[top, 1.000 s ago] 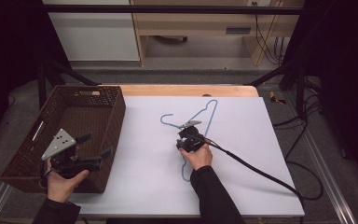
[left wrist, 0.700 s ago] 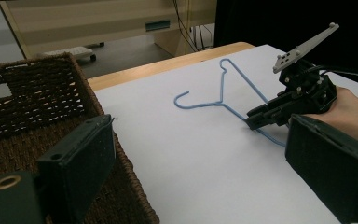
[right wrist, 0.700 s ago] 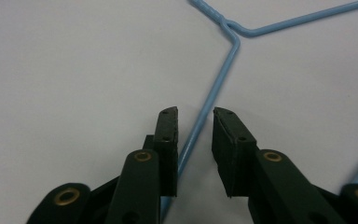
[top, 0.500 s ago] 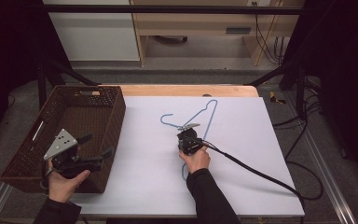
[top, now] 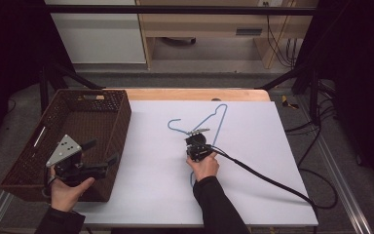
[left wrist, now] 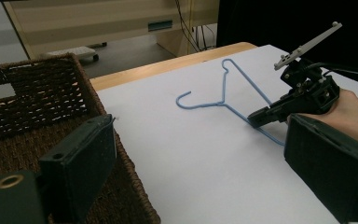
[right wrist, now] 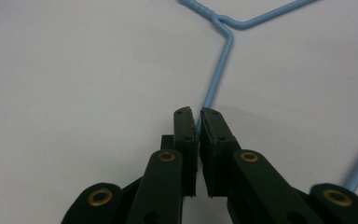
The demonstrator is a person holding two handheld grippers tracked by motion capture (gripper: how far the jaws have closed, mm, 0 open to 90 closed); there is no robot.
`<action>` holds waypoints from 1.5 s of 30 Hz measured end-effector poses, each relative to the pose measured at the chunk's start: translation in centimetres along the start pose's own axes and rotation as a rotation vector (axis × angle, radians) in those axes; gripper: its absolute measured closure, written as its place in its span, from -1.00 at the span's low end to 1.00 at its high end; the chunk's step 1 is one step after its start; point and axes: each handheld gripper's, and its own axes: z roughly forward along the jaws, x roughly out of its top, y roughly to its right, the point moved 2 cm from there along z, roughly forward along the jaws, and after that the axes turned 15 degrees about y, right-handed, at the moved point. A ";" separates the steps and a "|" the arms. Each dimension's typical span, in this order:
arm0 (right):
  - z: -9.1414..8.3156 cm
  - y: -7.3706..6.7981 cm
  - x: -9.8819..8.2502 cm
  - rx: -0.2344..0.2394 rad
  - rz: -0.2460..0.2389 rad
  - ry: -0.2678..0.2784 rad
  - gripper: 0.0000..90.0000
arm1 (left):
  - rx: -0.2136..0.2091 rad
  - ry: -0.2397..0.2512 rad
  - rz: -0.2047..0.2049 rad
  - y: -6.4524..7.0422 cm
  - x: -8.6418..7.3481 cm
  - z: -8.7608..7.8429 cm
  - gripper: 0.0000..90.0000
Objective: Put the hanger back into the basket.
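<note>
High view: left claw at lower left, held over the near corner of the wicker basket, jaws parted; right claw at centre on the white bench, closed on the blue wire hanger.

Left gripper view: jaws wide apart — nothing between; hanger flat at upper centre; right claw pinching its wire.

Right gripper view: jaws clamped on the wire, bottom centre.

Black tongs with brass rivets, grey three-cornered plate, dark sleeves.
</note>
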 end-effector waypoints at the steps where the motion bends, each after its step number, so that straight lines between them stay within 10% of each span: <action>1: 0.0 0.0 0.0 -0.004 -0.001 0.000 0.92 | 0.000 0.000 -0.001 0.0 0.0 0.0 -0.80; 35: -4.8 0.8 2.8 0.094 -0.046 0.086 0.95 | -0.037 -0.023 -0.027 2.3 -0.6 1.6 -0.75; 45: -5.4 1.3 2.6 0.116 -0.044 0.098 0.95 | -0.082 -0.069 -0.120 4.4 -0.6 6.2 -0.73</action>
